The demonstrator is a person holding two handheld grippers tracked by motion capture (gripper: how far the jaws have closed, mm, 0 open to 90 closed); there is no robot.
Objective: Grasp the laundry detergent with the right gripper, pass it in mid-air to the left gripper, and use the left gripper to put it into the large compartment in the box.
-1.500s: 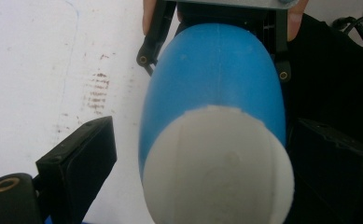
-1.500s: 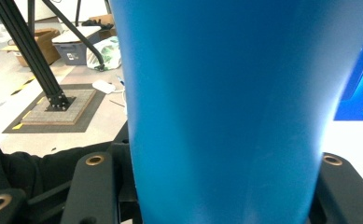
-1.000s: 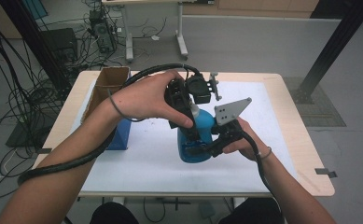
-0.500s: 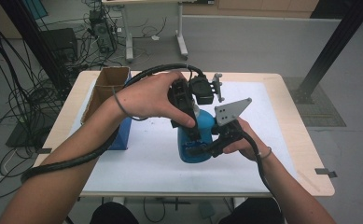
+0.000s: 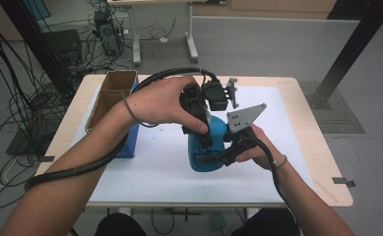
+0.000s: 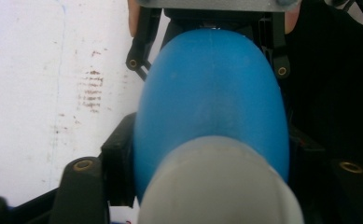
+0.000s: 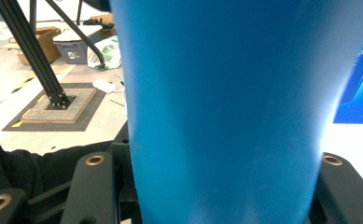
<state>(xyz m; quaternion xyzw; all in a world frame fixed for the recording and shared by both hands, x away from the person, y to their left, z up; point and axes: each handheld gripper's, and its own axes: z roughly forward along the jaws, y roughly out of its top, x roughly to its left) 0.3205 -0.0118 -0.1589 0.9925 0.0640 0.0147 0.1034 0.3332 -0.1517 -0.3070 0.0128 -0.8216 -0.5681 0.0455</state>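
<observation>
Blue plastic: the bottle point(image 5: 209, 142) is smooth, glossy and opaque, with a rounded shoulder tapering to a pale grey cap point(image 6: 219, 186) (contents cannot be seen).
Position of bottle: upright near the middle of the white mat point(image 5: 154, 167) on the wooden table point(image 5: 322, 167), held between both tools; whether its base rests on the mat or hangs just clear cannot be told.
Right gripper point(image 5: 218, 156): clenched on the lower body of the bottle from the person's right; in the right gripper view the black jaws flank the blue wall on both sides.
Left gripper point(image 5: 205, 132): comes down from above onto the upper part. Its jaws have just been closing with the bottle between them, and in the left gripper view they now press the blue shoulder just below the cap.
Handling, judged: the wall looks stiff enough to take a firm pinch, yet the gloss makes it slippery, and the taper would let pads ride upward. Weight is unknown; treat it as possibly full.
Where to hold: the straight lower body gives the surest seat for bracing; the cap is the place for any twisting grip.
Beyond, left: a blue box point(image 5: 130, 140) with an open cardboard box point(image 5: 111, 96) behind it, both well apart from the bottle.
Farther off: grey floor with cables point(image 5: 26, 105) and a black frame post point(image 5: 349, 51).
</observation>
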